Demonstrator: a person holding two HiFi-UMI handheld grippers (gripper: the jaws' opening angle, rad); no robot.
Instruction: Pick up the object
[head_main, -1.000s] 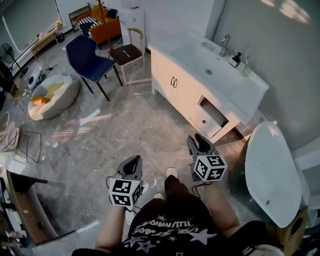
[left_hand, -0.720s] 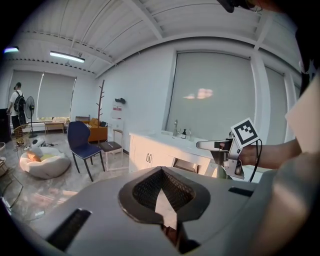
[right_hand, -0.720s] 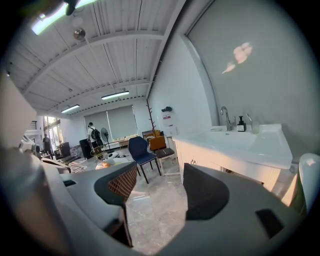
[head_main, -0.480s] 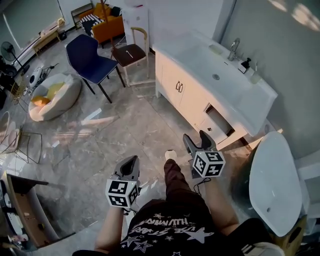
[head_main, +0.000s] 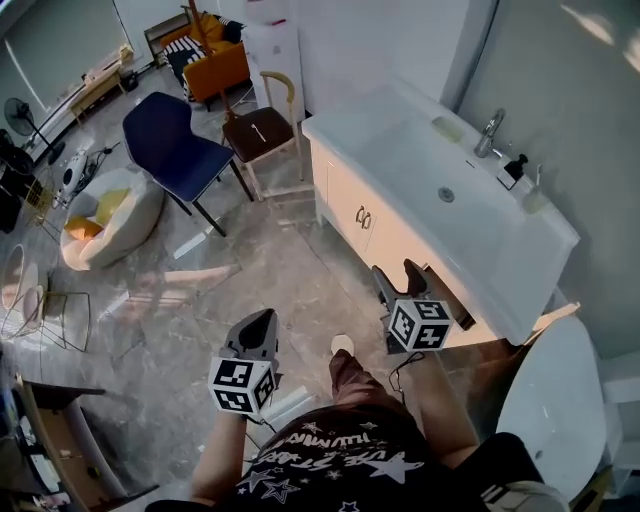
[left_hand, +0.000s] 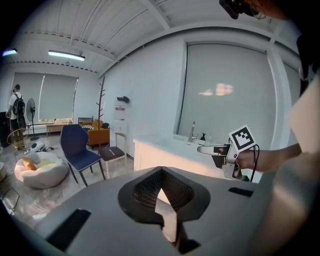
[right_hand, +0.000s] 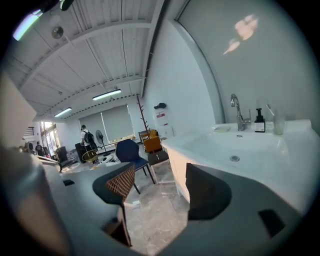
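Both grippers have come across the floor with the person toward the white vanity (head_main: 355, 205), now nearer than a second ago. On the left, the left gripper (head_main: 259, 325) hangs over the floor, jaws together on nothing, apparently just carried along. The right gripper (head_main: 396, 272) is near the cabinet front. Its jaws have just been opening and stand wide and empty, probably readied for a grasp. No object is singled out yet. Likely candidates, a dark bottle (right_hand: 259, 121) and a cup (right_hand: 278, 121), stand beside the faucet (right_hand: 236, 112) on the tabletop (head_main: 400, 150), well apart from both grippers. The right gripper view shows them upright, while the head view shows the gap remaining.
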